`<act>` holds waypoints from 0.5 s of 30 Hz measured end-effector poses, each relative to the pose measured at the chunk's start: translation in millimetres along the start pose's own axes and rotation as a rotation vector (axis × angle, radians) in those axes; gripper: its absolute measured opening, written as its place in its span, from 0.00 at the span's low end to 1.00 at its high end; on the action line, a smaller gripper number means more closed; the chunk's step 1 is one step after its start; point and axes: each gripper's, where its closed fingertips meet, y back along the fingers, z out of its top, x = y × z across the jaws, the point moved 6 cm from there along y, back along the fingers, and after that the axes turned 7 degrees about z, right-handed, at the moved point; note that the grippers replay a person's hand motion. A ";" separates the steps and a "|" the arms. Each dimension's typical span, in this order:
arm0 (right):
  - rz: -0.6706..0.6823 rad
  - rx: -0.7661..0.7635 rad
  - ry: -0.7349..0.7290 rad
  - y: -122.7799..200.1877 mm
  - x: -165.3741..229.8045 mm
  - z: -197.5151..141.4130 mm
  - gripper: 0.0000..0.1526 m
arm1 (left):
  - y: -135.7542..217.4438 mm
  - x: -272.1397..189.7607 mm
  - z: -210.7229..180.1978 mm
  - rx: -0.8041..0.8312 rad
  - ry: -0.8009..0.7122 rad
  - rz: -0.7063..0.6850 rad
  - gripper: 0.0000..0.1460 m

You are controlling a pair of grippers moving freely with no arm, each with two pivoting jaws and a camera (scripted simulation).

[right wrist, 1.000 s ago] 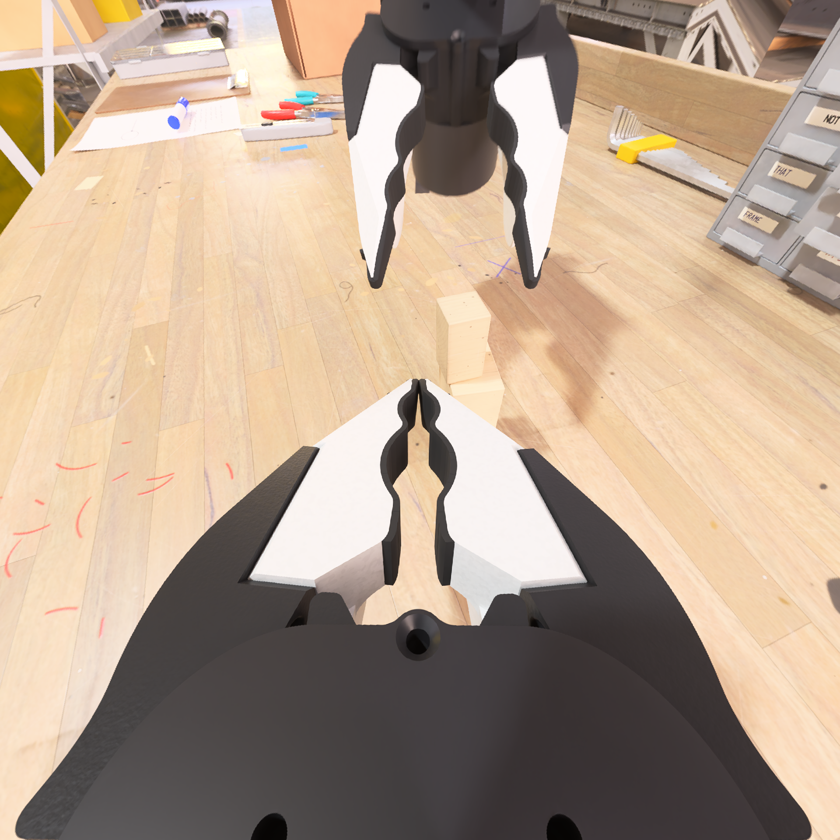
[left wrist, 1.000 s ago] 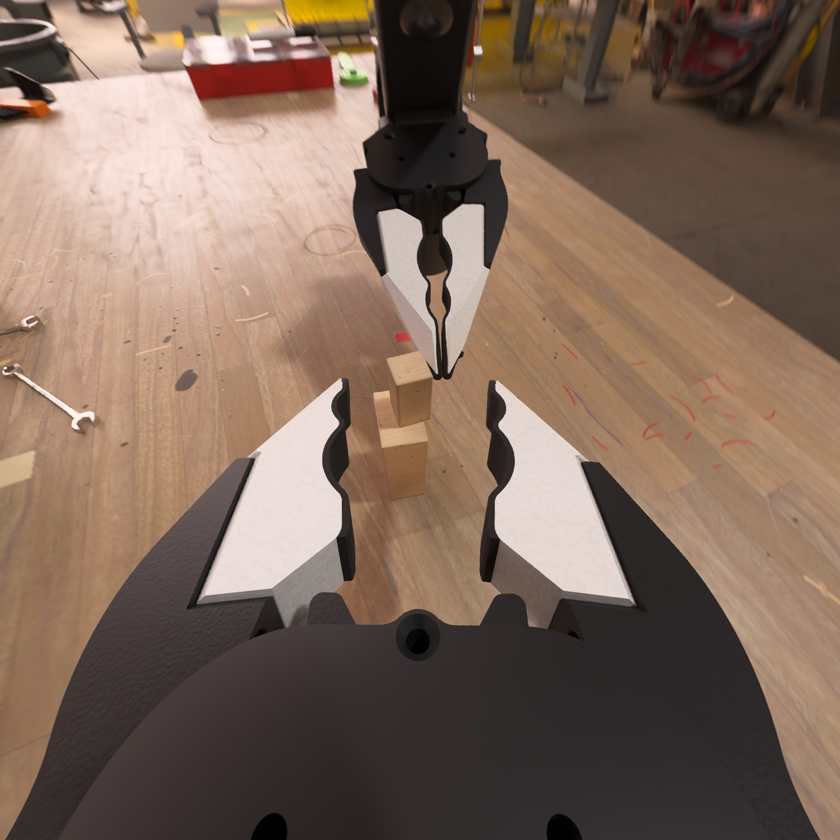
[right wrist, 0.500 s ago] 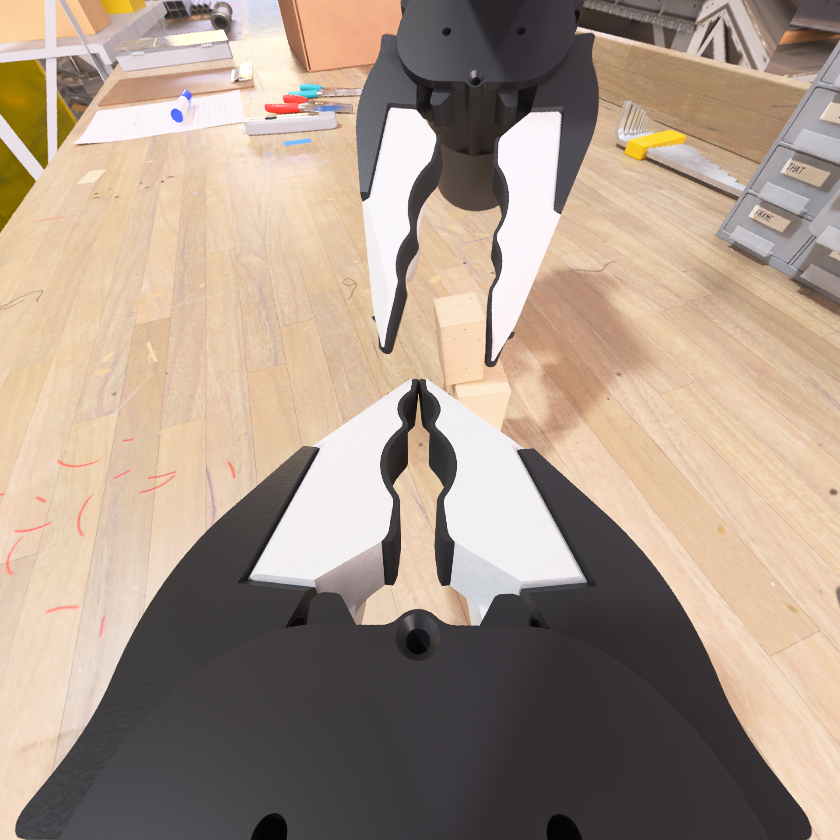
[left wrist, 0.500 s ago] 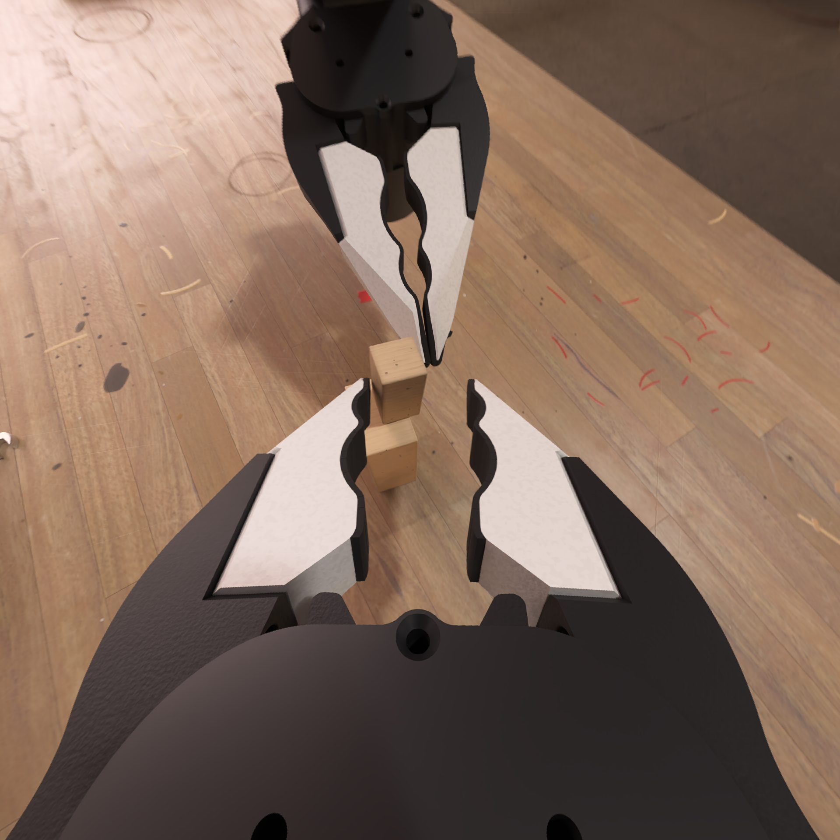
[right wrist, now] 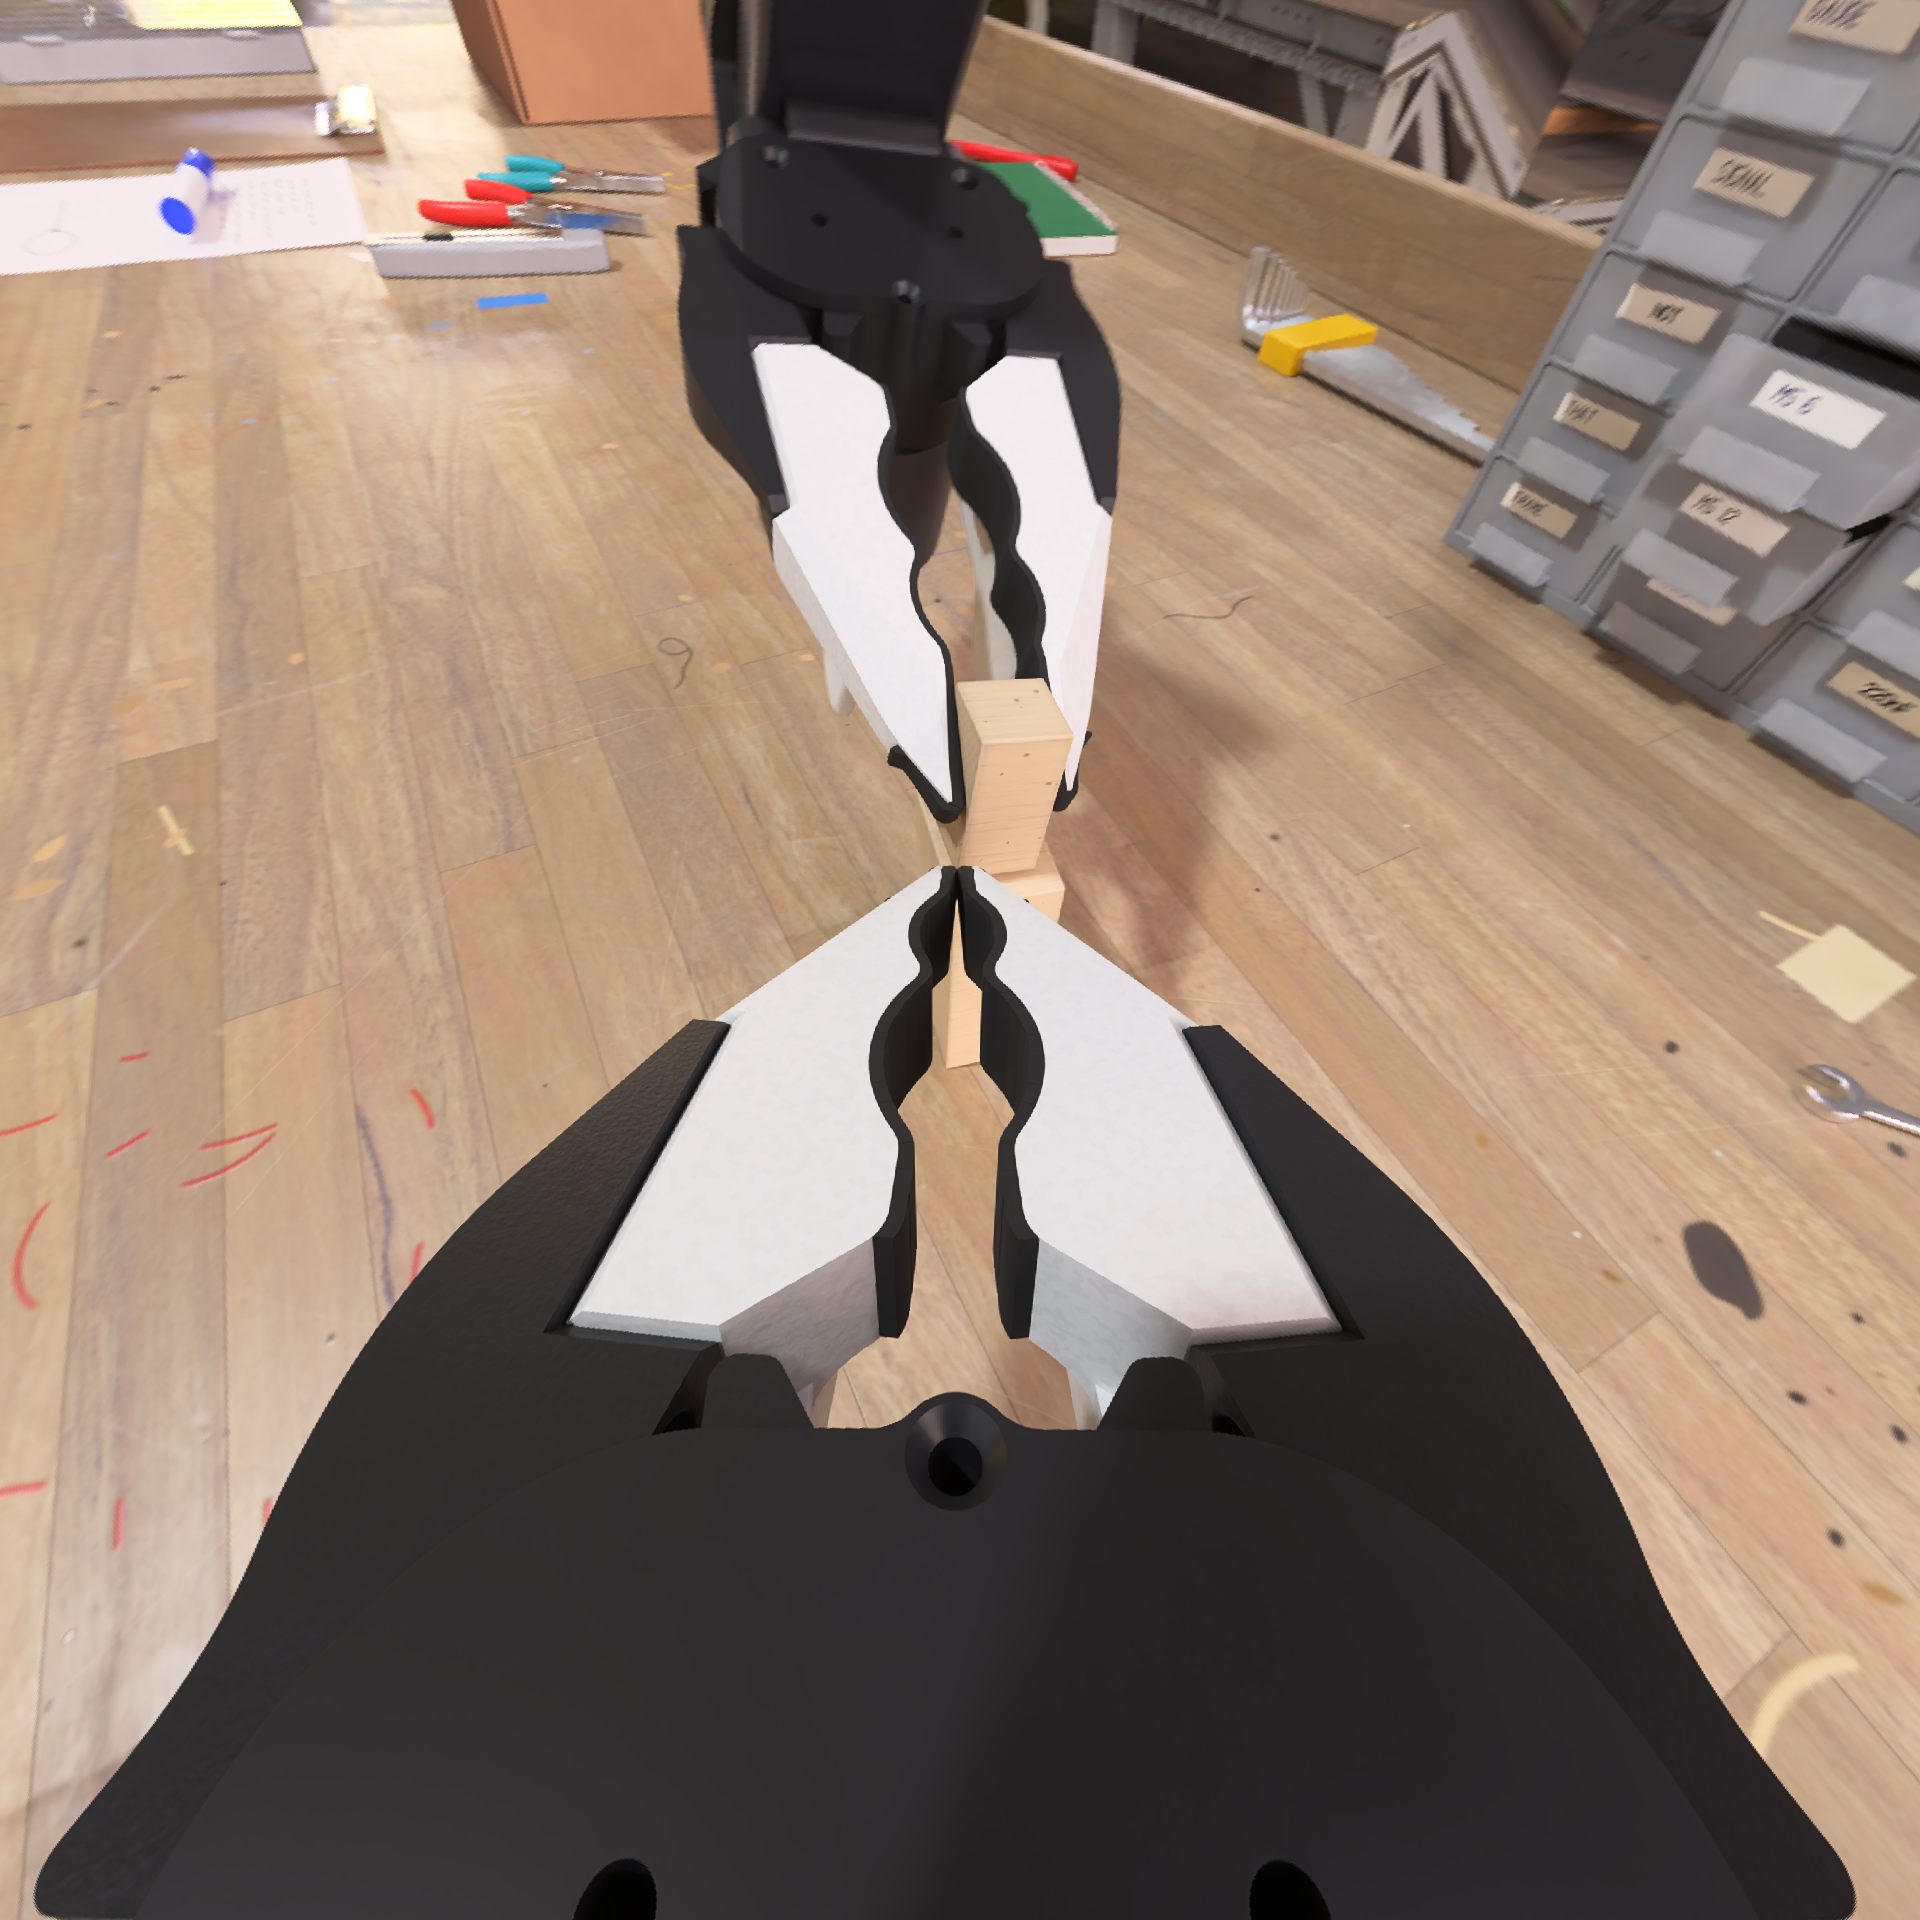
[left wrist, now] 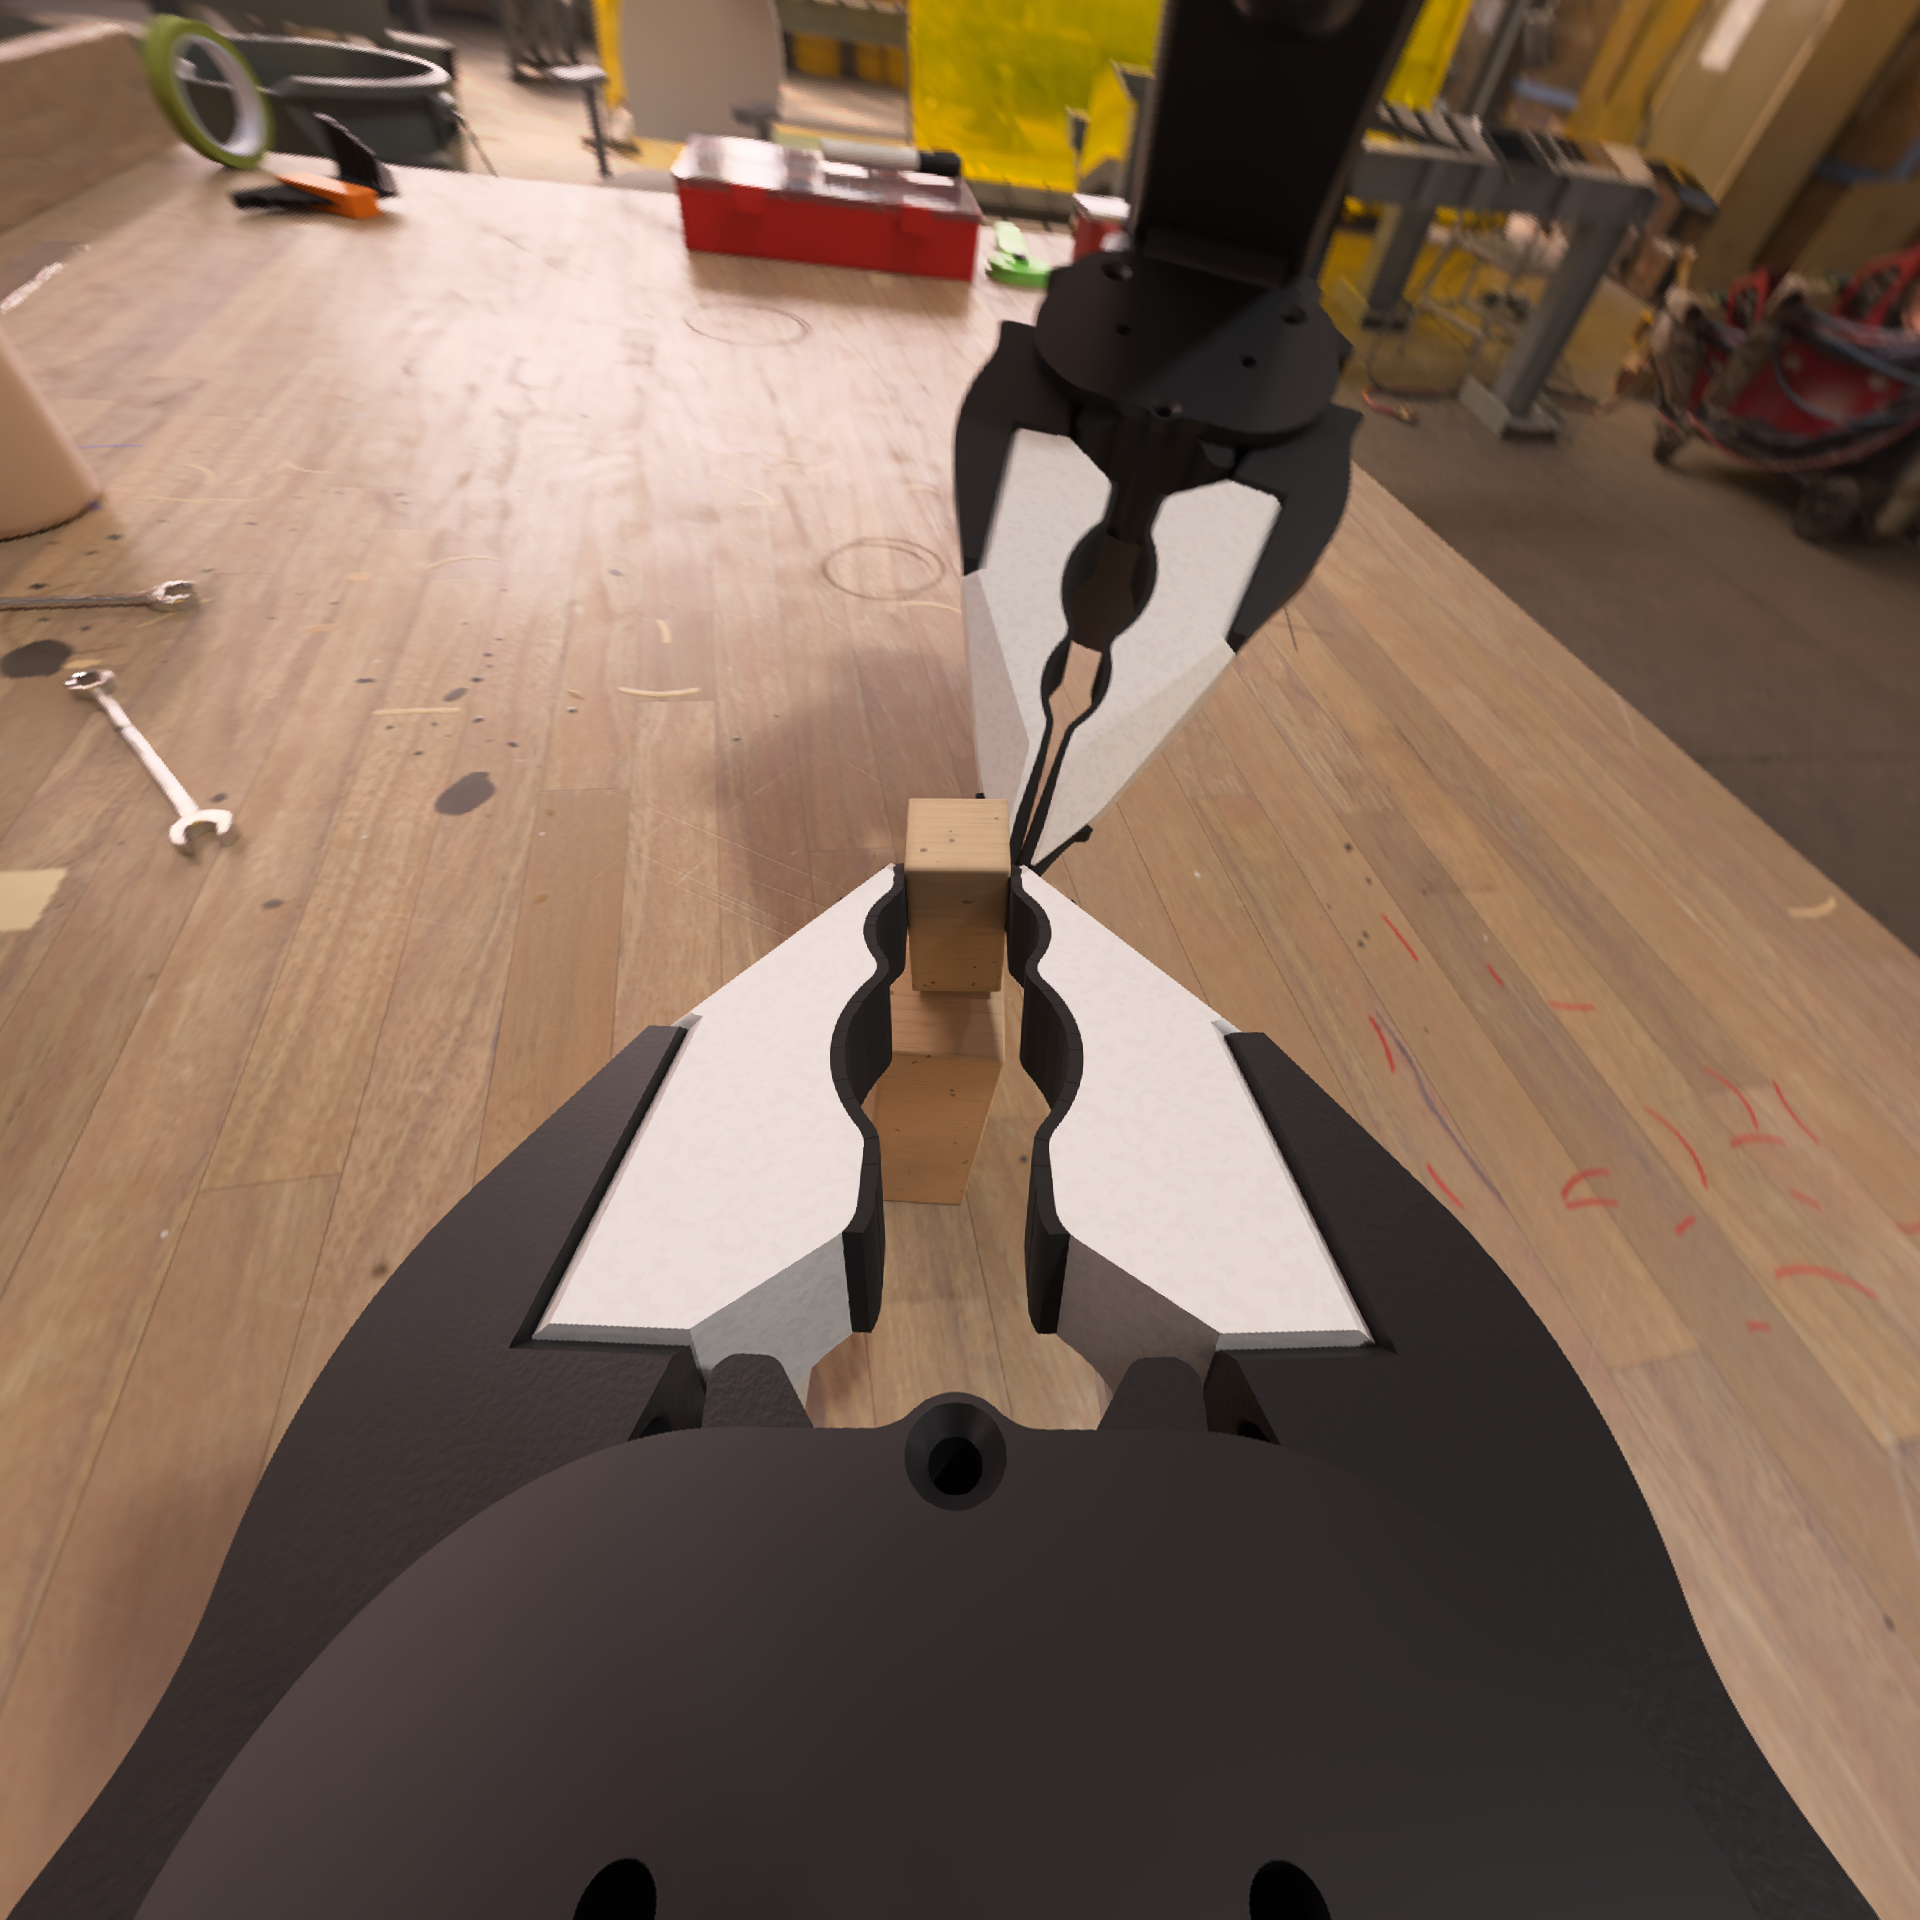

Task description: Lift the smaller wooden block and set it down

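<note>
Worktop: planked wood, satin sheen, scuffed, stained dark in spots. Smaller wooden block: pale raw wood, matt, fine speckled grain. Larger block beneath: same bare timber, matt. Left gripper: body matt black plastic, faintly pebbled; jaws faced in white, chalky, matt material. Right gripper: same black textured shell, same white matt facing. Wrench: bright polished metal. Drawer cabinet: dull grey plastic.
</note>
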 end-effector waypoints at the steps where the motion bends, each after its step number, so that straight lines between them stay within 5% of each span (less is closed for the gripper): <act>1: -0.018 -0.002 0.005 0.0 -0.2 1.3 0.00 | 0.8 0.4 -0.1 -0.018 0.020 0.020 0.12; 15: -0.094 0.031 0.067 -36.4 25.7 14.4 0.00 | 8.3 15.1 -6.1 -0.130 0.219 0.363 0.12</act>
